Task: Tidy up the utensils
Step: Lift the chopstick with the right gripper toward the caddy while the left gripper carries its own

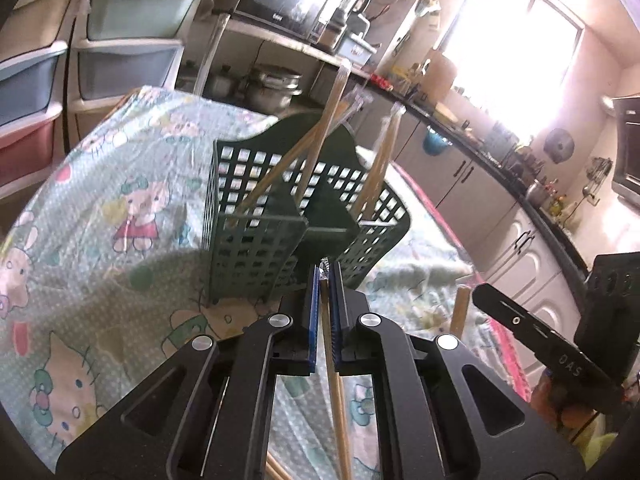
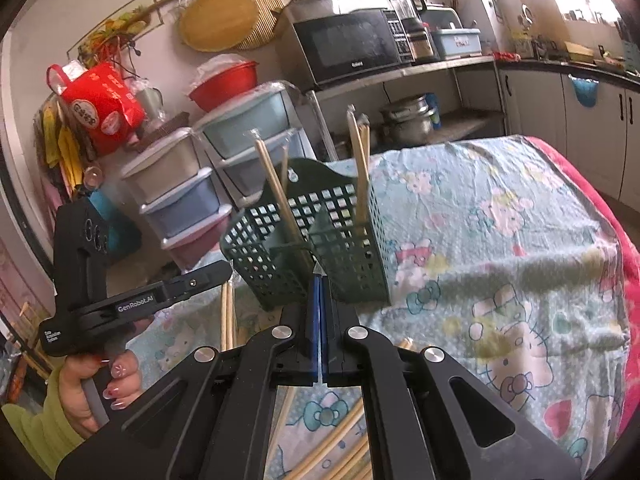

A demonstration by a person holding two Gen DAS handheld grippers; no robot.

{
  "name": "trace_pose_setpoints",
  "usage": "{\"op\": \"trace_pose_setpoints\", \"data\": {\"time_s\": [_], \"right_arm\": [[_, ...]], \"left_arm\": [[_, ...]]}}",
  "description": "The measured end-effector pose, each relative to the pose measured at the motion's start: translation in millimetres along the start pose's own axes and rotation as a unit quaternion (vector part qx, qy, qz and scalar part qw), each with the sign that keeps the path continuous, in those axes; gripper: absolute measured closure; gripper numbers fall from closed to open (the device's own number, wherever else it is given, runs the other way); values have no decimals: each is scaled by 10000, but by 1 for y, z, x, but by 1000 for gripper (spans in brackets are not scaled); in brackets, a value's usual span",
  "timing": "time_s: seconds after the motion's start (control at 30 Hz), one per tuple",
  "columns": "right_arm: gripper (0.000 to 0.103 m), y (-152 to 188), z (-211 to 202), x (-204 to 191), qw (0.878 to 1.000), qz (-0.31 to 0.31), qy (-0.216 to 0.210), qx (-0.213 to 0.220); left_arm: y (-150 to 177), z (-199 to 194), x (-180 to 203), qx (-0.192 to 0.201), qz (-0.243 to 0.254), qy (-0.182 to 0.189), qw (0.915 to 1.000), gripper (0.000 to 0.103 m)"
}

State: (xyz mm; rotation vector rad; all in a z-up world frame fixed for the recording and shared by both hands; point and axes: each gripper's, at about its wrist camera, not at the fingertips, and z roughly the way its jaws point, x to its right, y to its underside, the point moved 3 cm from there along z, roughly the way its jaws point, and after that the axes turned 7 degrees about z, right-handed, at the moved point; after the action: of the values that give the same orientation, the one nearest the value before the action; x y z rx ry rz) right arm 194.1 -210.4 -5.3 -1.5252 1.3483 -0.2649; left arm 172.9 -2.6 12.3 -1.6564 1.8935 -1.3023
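A dark green lattice utensil basket with dividers stands on the table, holding several wrapped wooden chopsticks. My left gripper is shut on a pair of wooden chopsticks that hangs down between its blue pads, just in front of the basket. In the right wrist view the basket stands just ahead of my right gripper, which is shut with nothing visible between its pads. The left gripper shows at the left there, with chopsticks hanging below it.
The table wears a Hello Kitty cloth. Loose chopsticks lie on it under my right gripper. Plastic drawer units, a shelf with a microwave and kitchen cabinets stand beyond.
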Motion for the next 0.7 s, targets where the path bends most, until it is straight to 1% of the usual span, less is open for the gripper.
{"op": "trace_pose_setpoints", "data": {"time_s": [0.3, 0.7], "right_arm": [[102, -9, -14, -13, 9996, -107, -74, 268], [102, -18, -22, -31, 9983, -270, -204, 475]], "left_arm": [[-10, -26, 11, 326, 48, 204, 9992, 101], [-22, -45, 18, 619, 96, 344, 9974, 101]]}}
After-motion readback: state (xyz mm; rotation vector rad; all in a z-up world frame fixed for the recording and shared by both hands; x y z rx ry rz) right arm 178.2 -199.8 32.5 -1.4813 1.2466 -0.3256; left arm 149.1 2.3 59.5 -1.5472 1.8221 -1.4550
